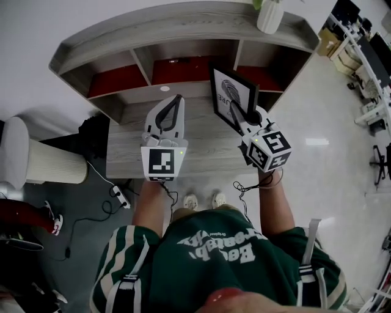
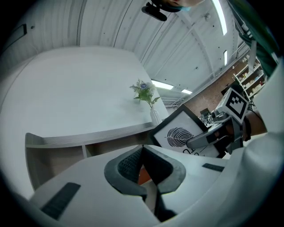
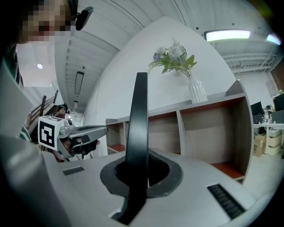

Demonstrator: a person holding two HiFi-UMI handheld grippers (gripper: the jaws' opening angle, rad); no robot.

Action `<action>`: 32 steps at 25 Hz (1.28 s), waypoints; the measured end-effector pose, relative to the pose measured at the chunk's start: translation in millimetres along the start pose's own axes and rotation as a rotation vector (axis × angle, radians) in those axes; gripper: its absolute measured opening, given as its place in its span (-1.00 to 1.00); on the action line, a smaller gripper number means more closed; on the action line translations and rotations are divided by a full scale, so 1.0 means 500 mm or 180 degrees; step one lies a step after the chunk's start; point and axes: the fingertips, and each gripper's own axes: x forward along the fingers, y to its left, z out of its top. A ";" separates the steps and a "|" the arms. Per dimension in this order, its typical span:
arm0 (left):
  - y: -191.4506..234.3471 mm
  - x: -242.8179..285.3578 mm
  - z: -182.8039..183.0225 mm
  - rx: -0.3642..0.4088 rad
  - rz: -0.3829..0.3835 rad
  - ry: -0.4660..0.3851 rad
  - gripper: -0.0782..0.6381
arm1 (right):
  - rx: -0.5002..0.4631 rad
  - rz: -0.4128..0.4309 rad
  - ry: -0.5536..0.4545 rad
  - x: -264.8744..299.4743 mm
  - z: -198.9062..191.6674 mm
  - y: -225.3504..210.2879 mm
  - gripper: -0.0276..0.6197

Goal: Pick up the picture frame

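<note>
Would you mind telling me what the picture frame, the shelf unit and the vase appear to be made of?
The picture frame has a matte black border, probably wood or plastic; no grain shows, so it stays open. The shelf unit looks like grey wood-grain laminate board, streaked, with red inner surfaces. The vase is smooth and white, probably ceramic.

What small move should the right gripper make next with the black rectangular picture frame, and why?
Probably a small lift toward the person. The right gripper is shut on one edge of the black rectangular picture frame, which hangs tilted close to the grey wooden shelf unit; the shut left gripper gives no support.
</note>
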 end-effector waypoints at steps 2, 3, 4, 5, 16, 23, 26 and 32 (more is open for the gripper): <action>-0.001 0.001 0.008 0.0014 0.0036 -0.0022 -0.73 | -0.0010 0.0024 -0.0070 -0.005 0.012 -0.005 -0.80; -0.002 0.001 0.013 0.0009 0.0057 -0.0045 -0.73 | -0.0006 0.0031 -0.0100 -0.008 0.016 -0.008 -0.80; -0.003 0.001 0.018 -0.0005 0.0079 -0.0073 -0.73 | 0.0000 0.0032 -0.0125 -0.012 0.019 -0.012 -0.80; -0.006 0.001 0.024 -0.0017 0.0100 -0.0091 -0.73 | 0.0005 0.0032 -0.0146 -0.017 0.021 -0.016 -0.80; -0.069 0.008 0.037 0.0014 0.0240 -0.0057 -0.73 | -0.0049 0.0125 -0.0264 -0.069 0.021 -0.057 -0.80; -0.089 0.015 0.041 -0.0070 0.0287 -0.0039 -0.73 | -0.0081 0.0176 -0.0355 -0.083 0.025 -0.070 -0.80; -0.092 0.019 0.038 -0.0082 0.0284 -0.0016 -0.73 | -0.0082 0.0172 -0.0391 -0.088 0.025 -0.072 -0.80; -0.101 0.026 0.028 -0.0135 0.0211 0.0008 -0.73 | -0.0124 0.0131 -0.0453 -0.091 0.022 -0.064 -0.80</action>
